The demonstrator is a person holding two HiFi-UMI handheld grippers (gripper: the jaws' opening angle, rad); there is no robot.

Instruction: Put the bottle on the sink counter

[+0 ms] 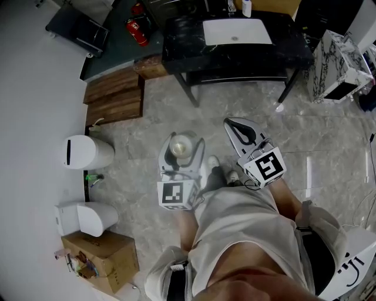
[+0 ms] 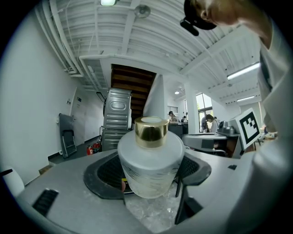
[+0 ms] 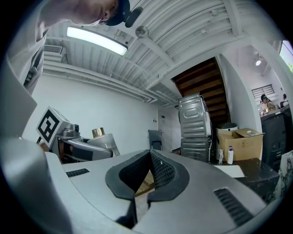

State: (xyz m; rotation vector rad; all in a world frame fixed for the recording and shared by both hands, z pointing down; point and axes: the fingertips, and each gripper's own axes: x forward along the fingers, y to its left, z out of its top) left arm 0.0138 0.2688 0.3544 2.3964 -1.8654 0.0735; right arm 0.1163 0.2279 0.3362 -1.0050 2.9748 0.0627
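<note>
A frosted white bottle [image 2: 149, 162] with a gold cap [image 2: 150, 129] sits between the jaws of my left gripper [image 2: 149, 176], which is shut on it. In the head view the bottle [image 1: 180, 147] is held upright over the floor in the left gripper [image 1: 181, 154]. My right gripper [image 1: 245, 131] hangs beside it, shut and empty; its jaws meet with nothing between them in the right gripper view [image 3: 149, 176], where the bottle [image 3: 101, 139] shows at left. The black sink counter [image 1: 182, 44] with a white basin [image 1: 237, 31] stands ahead, well beyond both grippers.
A white bin [image 1: 87, 151] and a toilet [image 1: 85, 218] stand at the left wall, with a cardboard box [image 1: 100, 258] nearer. Wooden steps [image 1: 114, 96], a red fire extinguisher [image 1: 136, 31], and a marbled cabinet [image 1: 341, 66] at right. A small bottle [image 1: 247, 7] stands on the counter.
</note>
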